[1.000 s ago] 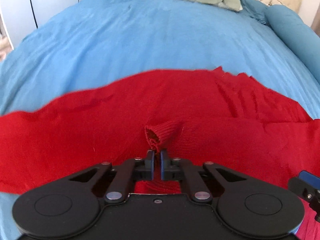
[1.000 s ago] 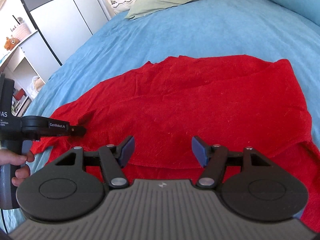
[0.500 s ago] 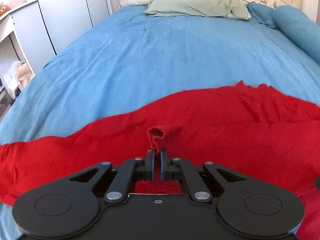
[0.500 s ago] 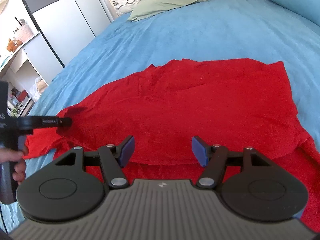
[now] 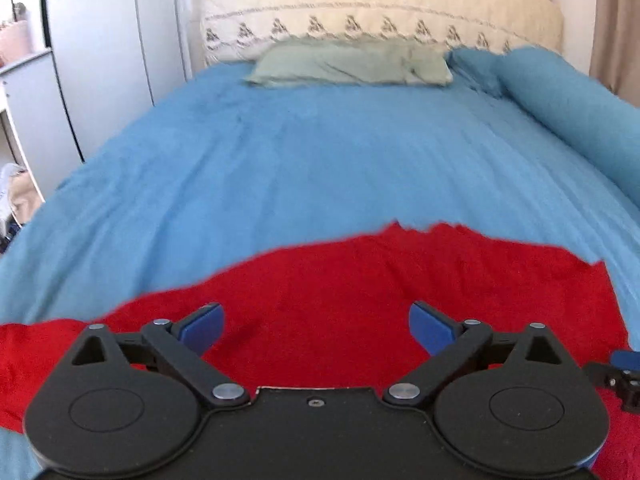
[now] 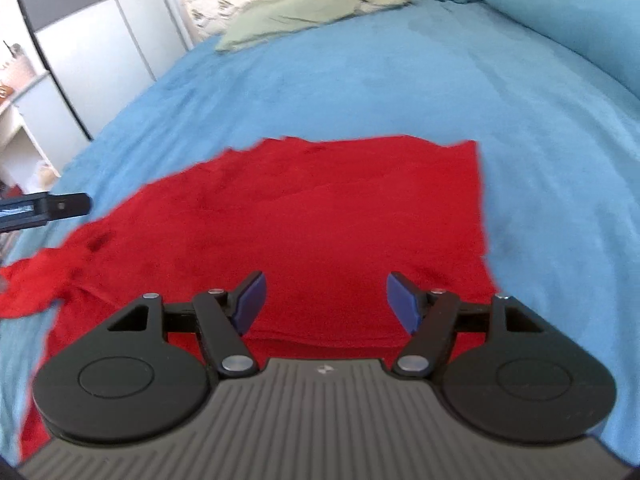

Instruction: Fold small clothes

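Observation:
A red knit garment [image 5: 360, 280] lies spread on the blue bed cover [image 5: 320, 152]. My left gripper [image 5: 316, 326] is open and empty, held above the garment's near part. In the right wrist view the garment [image 6: 320, 216] lies flat with a loose sleeve end [image 6: 28, 288] trailing off at the left. My right gripper [image 6: 323, 300] is open and empty over the garment's near edge. The left gripper's tip [image 6: 60, 206] shows at the left edge of the right wrist view.
A green pillow [image 5: 352, 64] and a cream patterned headboard cushion [image 5: 380, 12] lie at the far end of the bed. A blue bolster [image 5: 572, 112] runs along the right side. White and grey wardrobes [image 5: 100, 60] stand to the left.
My left gripper has opened and let go of the red sleeve cuff, then lifted and tilted up toward the headboard. My right gripper stayed open and tilted up slightly.

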{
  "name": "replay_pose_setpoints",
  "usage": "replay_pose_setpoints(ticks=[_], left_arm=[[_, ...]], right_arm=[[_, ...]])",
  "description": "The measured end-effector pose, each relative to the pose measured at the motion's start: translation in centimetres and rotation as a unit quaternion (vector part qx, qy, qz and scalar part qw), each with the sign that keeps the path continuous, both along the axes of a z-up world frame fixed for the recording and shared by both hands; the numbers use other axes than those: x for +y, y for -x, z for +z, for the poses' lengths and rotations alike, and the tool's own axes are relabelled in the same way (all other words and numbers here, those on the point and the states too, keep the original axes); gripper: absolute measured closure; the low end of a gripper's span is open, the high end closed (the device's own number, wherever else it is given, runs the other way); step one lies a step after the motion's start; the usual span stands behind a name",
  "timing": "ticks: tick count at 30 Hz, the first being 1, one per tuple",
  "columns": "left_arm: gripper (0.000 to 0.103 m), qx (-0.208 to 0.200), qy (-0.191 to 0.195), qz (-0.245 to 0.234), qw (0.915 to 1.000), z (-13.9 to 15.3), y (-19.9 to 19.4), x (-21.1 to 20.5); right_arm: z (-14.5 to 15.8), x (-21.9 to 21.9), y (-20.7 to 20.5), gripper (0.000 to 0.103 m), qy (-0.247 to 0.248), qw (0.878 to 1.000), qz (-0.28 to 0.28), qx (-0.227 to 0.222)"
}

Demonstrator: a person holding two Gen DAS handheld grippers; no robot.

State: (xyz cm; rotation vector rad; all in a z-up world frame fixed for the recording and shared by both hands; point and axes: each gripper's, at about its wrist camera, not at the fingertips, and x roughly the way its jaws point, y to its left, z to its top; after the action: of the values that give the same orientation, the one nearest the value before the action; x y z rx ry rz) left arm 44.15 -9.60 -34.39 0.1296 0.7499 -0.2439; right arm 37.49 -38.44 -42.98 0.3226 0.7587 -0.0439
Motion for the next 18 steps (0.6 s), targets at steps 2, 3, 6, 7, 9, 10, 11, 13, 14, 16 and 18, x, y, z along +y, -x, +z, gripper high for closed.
replay_pose_setpoints(ticks=[2, 3, 6, 7, 9, 10, 11, 13, 14, 16, 18], left_arm=[[0.002, 0.019, 0.007, 0.003, 0.9998, -1.1, -0.2, -0.4], [0.002, 0.031, 0.013, 0.004, 0.9994, -1.7, -0.3, -0.4], [0.002, 0.06, 0.019, 0.014, 0.9979, -3.2, -0.5, -0.5], [0.003, 0.063, 0.016, 0.017, 0.9977, -3.5, -0.4, -0.3], [0.003, 0.063, 0.017, 0.022, 0.9976, -3.5, -0.6, 0.4], [0.003, 0.059, 0.024, 0.022, 0.9977, -3.1, -0.5, 0.5], [0.003, 0.054, 0.031, 0.019, 0.9979, -2.9, -0.7, 0.7], [0.003, 0.05, 0.036, 0.016, 0.998, -2.6, -1.2, 0.7], [0.003, 0.053, 0.035, 0.015, 0.9979, -2.7, -1.7, 0.7], [0.003, 0.052, 0.035, 0.018, 0.9979, -3.1, -2.5, 0.8], [0.003, 0.054, 0.038, 0.029, 0.9974, -3.7, -3.1, 1.1]], right_arm=[[-1.2, -1.2, 0.2, 0.021, 0.013, 1.0, -0.014, 0.017], [-1.8, -1.8, 0.4, 0.021, 0.014, 0.999, -0.019, 0.024], [-3.0, -2.5, 1.5, 0.021, 0.012, 1.0, -0.007, 0.008], [-3.0, -2.2, 1.5, 0.021, 0.028, 1.0, 0.001, 0.01], [-2.4, -1.3, 1.1, 0.02, 0.058, 0.998, 0.01, 0.019], [-1.9, -1.3, 0.9, 0.02, 0.058, 0.998, 0.008, 0.018], [-1.4, -1.2, 0.7, 0.02, 0.049, 0.999, 0.008, 0.006], [-0.4, -1.5, -0.3, 0.014, 0.047, 0.999, 0.009, -0.017], [-0.4, -1.5, -1.3, 0.013, 0.055, 0.998, 0.006, -0.016], [-0.6, -2.1, -3.5, 0.013, 0.067, 0.998, 0.002, -0.02], [-1.1, -2.9, -5.2, 0.013, 0.069, 0.997, 0.0, -0.021]])
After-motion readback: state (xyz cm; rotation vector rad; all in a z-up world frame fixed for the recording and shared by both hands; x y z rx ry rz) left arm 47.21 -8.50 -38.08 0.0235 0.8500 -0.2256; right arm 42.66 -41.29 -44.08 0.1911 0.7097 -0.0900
